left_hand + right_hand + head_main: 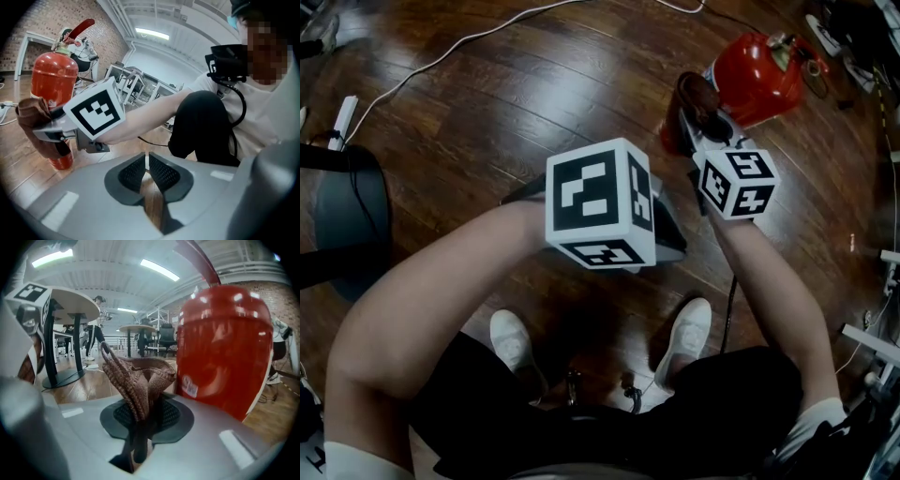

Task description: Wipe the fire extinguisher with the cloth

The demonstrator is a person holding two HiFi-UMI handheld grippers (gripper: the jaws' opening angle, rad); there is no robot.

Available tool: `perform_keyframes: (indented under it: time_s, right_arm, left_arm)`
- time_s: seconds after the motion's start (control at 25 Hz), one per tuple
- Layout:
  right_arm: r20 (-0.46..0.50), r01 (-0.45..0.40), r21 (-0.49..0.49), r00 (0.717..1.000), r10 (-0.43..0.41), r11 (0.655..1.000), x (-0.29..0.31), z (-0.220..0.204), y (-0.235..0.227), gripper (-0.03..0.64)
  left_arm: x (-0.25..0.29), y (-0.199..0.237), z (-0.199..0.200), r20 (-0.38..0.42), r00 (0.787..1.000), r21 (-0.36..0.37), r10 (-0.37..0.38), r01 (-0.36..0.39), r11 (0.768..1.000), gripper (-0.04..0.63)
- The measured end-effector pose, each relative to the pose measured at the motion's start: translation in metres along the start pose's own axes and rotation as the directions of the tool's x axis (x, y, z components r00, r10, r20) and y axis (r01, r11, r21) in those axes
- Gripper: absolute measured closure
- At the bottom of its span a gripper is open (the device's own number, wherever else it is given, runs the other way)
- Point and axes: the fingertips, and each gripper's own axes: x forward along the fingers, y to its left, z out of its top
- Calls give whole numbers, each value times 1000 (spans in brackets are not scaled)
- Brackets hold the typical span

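Observation:
A red fire extinguisher (761, 67) stands upright on the wooden floor at the upper right, seen from above in the head view. My right gripper (699, 114) is shut on a brown knitted cloth (697, 93), held against or very close to the extinguisher's left side. In the right gripper view the cloth (138, 376) bunches up from the shut jaws (142, 414), with the red cylinder (225, 348) just to its right. My left gripper (146, 161) is shut on nothing, hangs back near my body and looks at the extinguisher (53, 77) and the cloth (34, 118).
A white cable (441, 54) snakes over the floor at the upper left. A dark round seat (347, 220) stands at the left edge. My shoes (687, 335) are below the grippers. Metal frames (874, 339) and clutter line the right side. Round tables (70, 310) stand behind.

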Motion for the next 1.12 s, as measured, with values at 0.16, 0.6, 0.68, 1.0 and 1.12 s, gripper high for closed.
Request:
perform_keyframes:
  time_s: [0.16, 0.6, 0.68, 1.0, 1.12]
  right_arm:
    - [-110, -20, -6, 994, 19, 1000, 17, -52, -1, 554]
    - [-331, -101, 43, 937, 109, 994, 53, -160, 6, 552]
    - [-353, -107, 54, 928, 119, 993, 57, -170, 5, 553]
    - [-411, -142, 84, 897, 164, 986, 64, -192, 6, 552]
    - [-413, -154, 76, 895, 172, 985, 58, -189, 7, 552]
  left_arm:
    - [0, 3, -1, 5, 1000, -16, -3, 3, 1000, 571]
    - [-7, 16, -9, 18, 1000, -74, 5, -4, 997, 571]
    - [-9, 17, -10, 20, 1000, -81, 8, -7, 997, 571]
    - [-12, 18, -15, 22, 1000, -95, 18, -16, 995, 571]
    - [-12, 17, -15, 15, 1000, -90, 14, -12, 996, 571]
